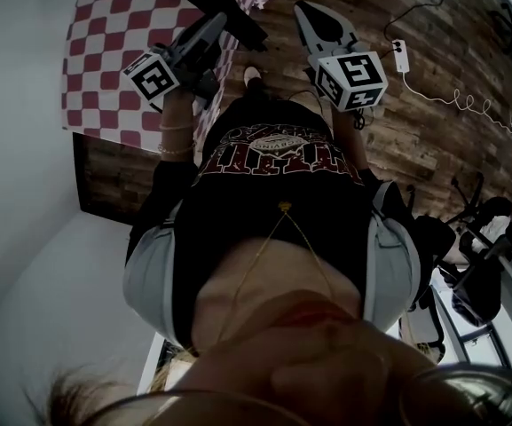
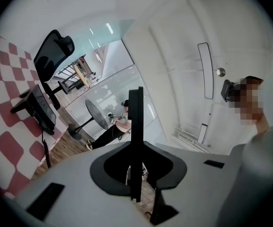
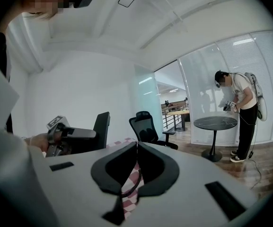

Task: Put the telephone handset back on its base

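The black telephone [image 1: 224, 7] sits on a table with a red-and-white checked cloth [image 1: 114, 51] at the top of the head view. In the left gripper view the telephone [image 2: 36, 109] is at the left, with its cord [image 2: 46, 148] hanging over the table edge. I cannot make out the handset apart from the base. My left gripper [image 1: 219, 19] [image 2: 136, 91] is shut and empty, held up near the table's edge. My right gripper [image 1: 302, 7] [image 3: 137, 144] is also shut and empty, held off the table over the wooden floor. Its view shows the left gripper [image 3: 63, 132] at the left.
A black office chair [image 2: 53, 51] [image 3: 145, 126] stands beyond the table. A round black pedestal table [image 3: 216, 122] [image 2: 96, 113] stands by a glass wall, with another person [image 3: 242, 112] beside it. A power strip and cables [image 1: 402, 56] lie on the wooden floor.
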Demonstrator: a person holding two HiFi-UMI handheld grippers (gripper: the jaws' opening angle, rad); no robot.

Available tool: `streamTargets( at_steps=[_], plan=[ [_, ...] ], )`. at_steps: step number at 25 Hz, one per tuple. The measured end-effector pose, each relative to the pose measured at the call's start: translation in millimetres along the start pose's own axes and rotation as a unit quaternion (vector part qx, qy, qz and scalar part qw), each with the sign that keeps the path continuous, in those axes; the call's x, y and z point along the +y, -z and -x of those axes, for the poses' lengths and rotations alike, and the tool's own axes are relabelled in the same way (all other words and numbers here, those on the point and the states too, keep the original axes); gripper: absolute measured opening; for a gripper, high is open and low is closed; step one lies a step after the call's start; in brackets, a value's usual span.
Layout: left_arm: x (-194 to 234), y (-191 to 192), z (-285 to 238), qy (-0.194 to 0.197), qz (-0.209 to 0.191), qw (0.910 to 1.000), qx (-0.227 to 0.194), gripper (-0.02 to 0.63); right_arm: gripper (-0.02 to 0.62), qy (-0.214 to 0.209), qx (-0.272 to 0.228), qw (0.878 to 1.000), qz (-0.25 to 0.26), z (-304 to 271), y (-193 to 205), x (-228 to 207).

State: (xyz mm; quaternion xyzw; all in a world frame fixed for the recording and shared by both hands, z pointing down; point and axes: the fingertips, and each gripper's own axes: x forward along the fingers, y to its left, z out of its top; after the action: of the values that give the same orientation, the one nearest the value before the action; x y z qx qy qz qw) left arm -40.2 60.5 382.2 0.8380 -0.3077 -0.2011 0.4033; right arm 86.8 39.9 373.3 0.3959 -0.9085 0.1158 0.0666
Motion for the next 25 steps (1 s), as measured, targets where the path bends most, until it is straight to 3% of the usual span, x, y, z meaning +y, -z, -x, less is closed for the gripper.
streamTargets(
  at_steps=[14, 25],
  plan=[
    [61, -46, -6, -0.011, 0.014, 0.9998, -0.010, 0.078, 0.021, -0.002, 0.008, 1.000, 0.002, -73, -5, -15],
    [76, -65, 3, -0.029, 0.020, 0.9989, -0.029, 0.078, 0.021, -0.018, 0.022, 1.000, -0.005, -101, 1, -5]
  ],
)
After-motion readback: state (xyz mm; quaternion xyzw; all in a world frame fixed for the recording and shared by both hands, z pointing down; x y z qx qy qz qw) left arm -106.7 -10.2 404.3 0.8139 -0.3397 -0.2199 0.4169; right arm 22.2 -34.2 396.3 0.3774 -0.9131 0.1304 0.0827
